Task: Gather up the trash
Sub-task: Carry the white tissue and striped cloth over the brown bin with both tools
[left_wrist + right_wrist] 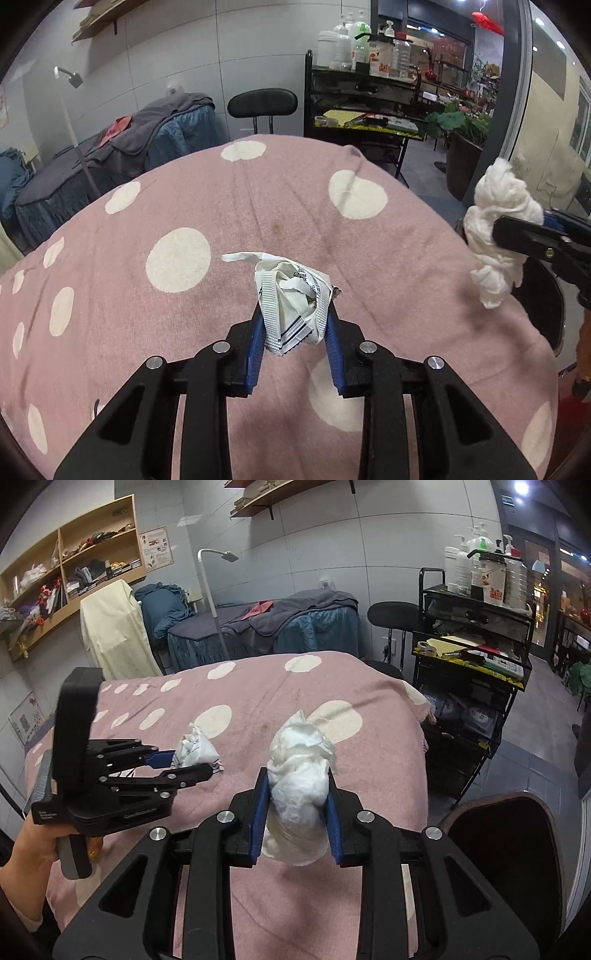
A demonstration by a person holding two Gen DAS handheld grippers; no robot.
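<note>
A: Pink spotted cover [258, 206] fills the bed before you, with a black cart [476, 657] of bottles past its far right corner and a blue-draped bed [266, 631] against the tiled wall behind.

B: What is your left gripper [295, 314] doing?

A: Its blue pads are pressed on a crumpled wrapper [291, 295], white with dark print. In the right wrist view the wrapper [195, 751] sits just above the cover, near the middle of the bed and toward its left edge. Your hand [33, 853] grips the handle below.

B: And your right gripper [295, 805]?

A: It is clamped on a tissue wad [299, 775], which bulges out above and below the pads. From the left wrist view the wad [498, 229] hangs off the bed's right edge, clear of the cover.

B: Anything under it?

A: A dark round bin [506, 845] stands on the floor by the bed's near right corner, below and to the right of the wad. Its inside is too dark to read.
</note>
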